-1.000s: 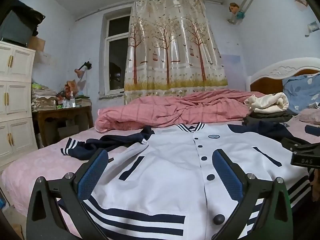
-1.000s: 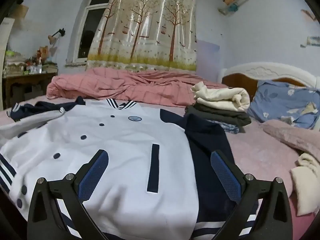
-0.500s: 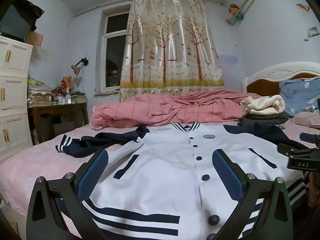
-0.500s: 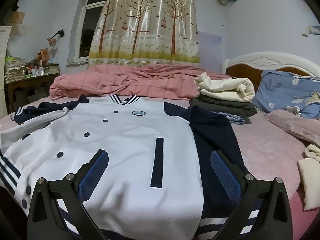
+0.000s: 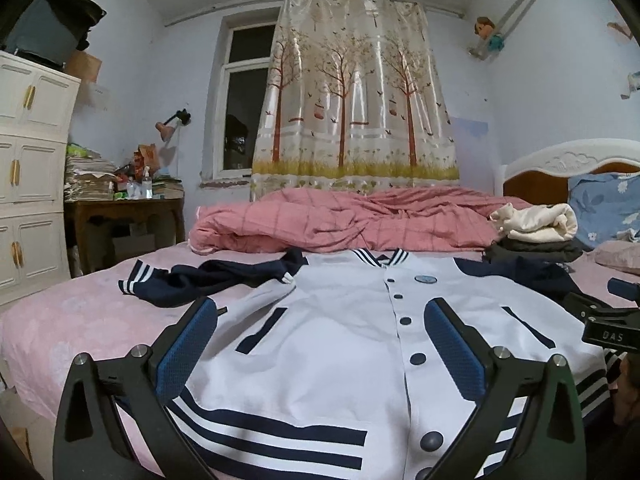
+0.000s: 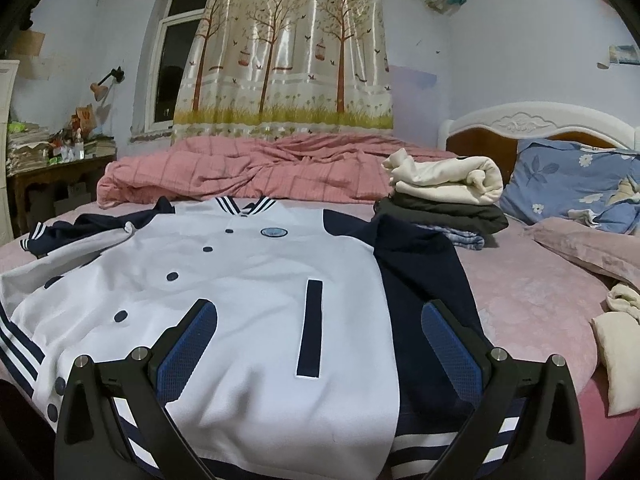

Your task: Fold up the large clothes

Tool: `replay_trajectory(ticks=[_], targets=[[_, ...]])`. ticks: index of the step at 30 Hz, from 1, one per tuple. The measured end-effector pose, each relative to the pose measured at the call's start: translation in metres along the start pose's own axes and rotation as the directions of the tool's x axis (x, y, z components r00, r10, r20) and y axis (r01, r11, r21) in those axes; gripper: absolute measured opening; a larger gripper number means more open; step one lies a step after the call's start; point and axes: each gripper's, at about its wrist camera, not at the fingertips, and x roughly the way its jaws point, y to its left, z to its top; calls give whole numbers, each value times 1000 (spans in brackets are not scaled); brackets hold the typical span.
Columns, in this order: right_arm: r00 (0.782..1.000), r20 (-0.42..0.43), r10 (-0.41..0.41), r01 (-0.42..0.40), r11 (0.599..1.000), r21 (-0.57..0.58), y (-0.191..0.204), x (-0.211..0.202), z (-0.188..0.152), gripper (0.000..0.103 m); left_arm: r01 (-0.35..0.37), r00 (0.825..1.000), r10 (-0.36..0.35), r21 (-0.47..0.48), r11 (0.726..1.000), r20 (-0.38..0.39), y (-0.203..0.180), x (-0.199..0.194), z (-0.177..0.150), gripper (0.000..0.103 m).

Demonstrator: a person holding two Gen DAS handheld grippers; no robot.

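A white varsity jacket (image 5: 344,332) with navy sleeves, navy buttons and striped hem lies front-up on the pink bed (image 5: 60,312). Its left navy sleeve (image 5: 208,278) stretches out sideways. In the right wrist view the same jacket (image 6: 248,280) has its other navy sleeve (image 6: 424,268) lying straight down along its side. My left gripper (image 5: 320,344) hovers open above the hem on the left half. Over the hem near the right pocket my right gripper (image 6: 320,344) is open too, holding nothing. A part of the right gripper (image 5: 608,324) shows at the right edge of the left wrist view.
A stack of folded clothes (image 6: 444,196) sits just beyond the jacket's right shoulder. A rumpled pink quilt (image 5: 352,220) lies across the far side. A blue pillow (image 6: 576,184) and headboard are at right, a cream garment (image 6: 616,344) near the right edge. A white cabinet (image 5: 32,168) and cluttered desk stand left.
Both grippers have drawn back and lowered slightly toward the jacket's hem, so the jacket looks flatter and farther. Both stayed open. The jacket has not moved.
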Motion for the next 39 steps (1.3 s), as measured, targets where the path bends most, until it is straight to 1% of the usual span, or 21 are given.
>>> replay_trajectory(ticks=[1, 3, 6, 7, 9, 12, 14, 16, 18, 22, 23, 25, 27, 31, 34, 37, 39], targets=[[1000, 7, 5, -5, 1000, 3, -1, -2, 0, 103, -6, 1000, 6, -7, 1000, 9, 1, -1, 0, 103], [999, 34, 13, -14, 1000, 10, -3, -8, 0, 103, -41, 999, 41, -12, 999, 13, 2, -1, -1, 103], [997, 71, 29, -29, 1000, 6, -3, -16, -1, 103, -23, 1000, 22, 25, 999, 17, -5, -4, -2, 103], [997, 77, 29, -29, 1000, 0, -1, -18, -1, 103, -36, 999, 35, 40, 999, 24, -8, -5, -2, 103], [997, 76, 11, -9, 1000, -16, 3, -20, -1, 103, -55, 998, 53, 75, 996, 30, -15, -7, -3, 103], [997, 75, 17, -14, 999, -35, 6, -20, -2, 103, -90, 996, 88, 125, 988, 19, -25, -6, -5, 103], [997, 73, 16, -13, 999, -34, 6, -20, -2, 103, -81, 997, 80, 152, 985, 14, -31, -5, -6, 103], [997, 68, 19, -17, 999, -28, 6, -19, -3, 103, -97, 995, 96, 169, 981, 15, -34, -3, -7, 103], [998, 61, 22, -21, 1000, -21, 5, -18, -3, 103, -92, 996, 91, 178, 980, 14, -35, -3, -8, 103], [998, 60, 22, -21, 1000, -17, 5, -18, -3, 103, -73, 997, 69, 183, 980, 30, -35, -7, -9, 103], [998, 60, 23, -22, 1000, -19, 4, -17, -2, 103, -60, 998, 57, 180, 982, 24, -34, -7, -9, 103], [998, 62, 26, -25, 999, -23, 4, -16, -2, 103, -66, 998, 65, 172, 983, 14, -33, -4, -7, 103], [998, 67, 20, -18, 999, -32, 6, -16, -2, 103, -56, 998, 57, 155, 986, -1, -31, -2, -7, 103], [997, 75, 16, -13, 999, -47, 8, -17, -2, 103, -48, 999, 49, 132, 990, -3, -29, -2, -6, 103], [997, 77, 17, -14, 999, -48, 9, -17, -3, 103, -58, 998, 58, 130, 990, 3, -28, -3, -6, 103], [997, 73, 22, -19, 999, -47, 10, -16, -3, 103, -89, 996, 88, 133, 987, 14, -29, -5, -5, 103], [998, 66, 17, -14, 999, -48, 11, -15, -3, 103, -78, 997, 76, 128, 989, 16, -28, -6, -5, 103]])
